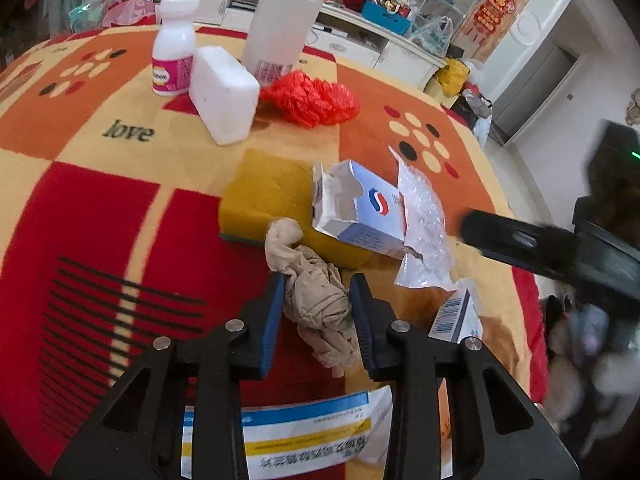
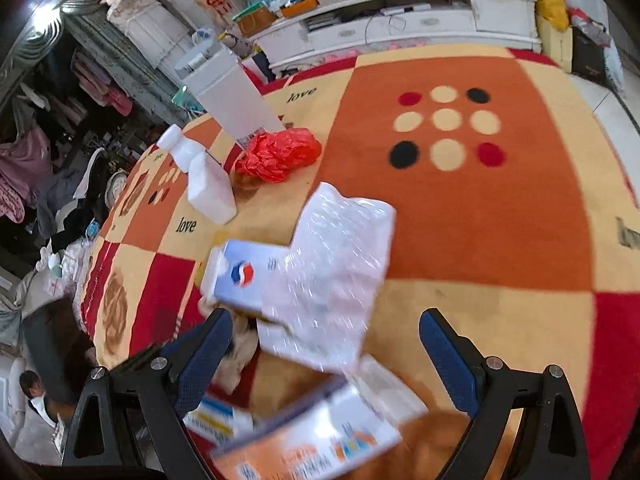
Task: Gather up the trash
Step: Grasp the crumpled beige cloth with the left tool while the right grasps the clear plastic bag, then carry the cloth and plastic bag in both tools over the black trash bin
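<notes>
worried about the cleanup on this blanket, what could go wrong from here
The left gripper's fingers flank only the lower part of the crumpled beige tissue wad; its loose top may snag the torn blue-and-white carton if lifted. The open right gripper hovers over the clear bubble-wrap sheet, which may slide off the carton if pinched.

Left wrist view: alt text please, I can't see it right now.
The left gripper pinches a crumpled beige tissue on the patterned blanket. Beyond lie a torn blue-white box and a clear plastic bag.
</notes>
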Demonstrator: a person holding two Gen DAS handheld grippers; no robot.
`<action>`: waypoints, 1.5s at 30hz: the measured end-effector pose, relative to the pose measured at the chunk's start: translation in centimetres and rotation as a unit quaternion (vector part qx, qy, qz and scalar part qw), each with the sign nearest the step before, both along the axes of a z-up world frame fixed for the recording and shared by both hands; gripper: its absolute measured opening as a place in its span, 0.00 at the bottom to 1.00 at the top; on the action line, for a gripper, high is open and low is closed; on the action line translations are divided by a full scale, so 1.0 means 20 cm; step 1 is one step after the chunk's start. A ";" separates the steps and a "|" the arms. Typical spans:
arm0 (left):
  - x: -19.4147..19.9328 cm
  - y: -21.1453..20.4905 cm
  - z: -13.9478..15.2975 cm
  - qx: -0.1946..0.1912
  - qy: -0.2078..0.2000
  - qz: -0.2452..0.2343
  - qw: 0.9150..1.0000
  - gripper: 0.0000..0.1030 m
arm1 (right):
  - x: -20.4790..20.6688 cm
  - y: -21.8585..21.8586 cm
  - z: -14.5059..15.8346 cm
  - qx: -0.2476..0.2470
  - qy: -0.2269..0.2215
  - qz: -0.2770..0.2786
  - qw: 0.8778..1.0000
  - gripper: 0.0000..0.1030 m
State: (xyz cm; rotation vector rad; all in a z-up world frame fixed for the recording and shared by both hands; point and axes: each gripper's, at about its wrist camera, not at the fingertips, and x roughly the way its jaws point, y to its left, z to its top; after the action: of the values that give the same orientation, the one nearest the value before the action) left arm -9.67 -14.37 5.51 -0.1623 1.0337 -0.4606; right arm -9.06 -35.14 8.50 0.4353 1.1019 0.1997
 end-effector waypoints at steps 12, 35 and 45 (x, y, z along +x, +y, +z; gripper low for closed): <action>-0.02 0.08 0.08 -0.008 -0.025 -0.004 1.000 0.30 | 0.12 0.01 -0.12 0.028 0.003 0.000 1.000 0.66; -0.26 -0.12 0.39 -0.040 -0.073 -0.054 0.995 0.25 | -0.36 -0.19 0.21 -0.031 -0.091 0.014 0.995 0.50; -0.42 -0.45 0.46 -0.050 -0.080 -0.124 0.988 0.25 | -0.65 -0.39 0.20 -0.056 -0.086 -0.027 0.994 0.50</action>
State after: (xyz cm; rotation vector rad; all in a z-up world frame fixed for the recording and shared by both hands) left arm -18.17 -23.47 14.68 -0.0846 0.8765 -0.7415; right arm -22.02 -42.88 12.40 0.3414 0.9257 0.1243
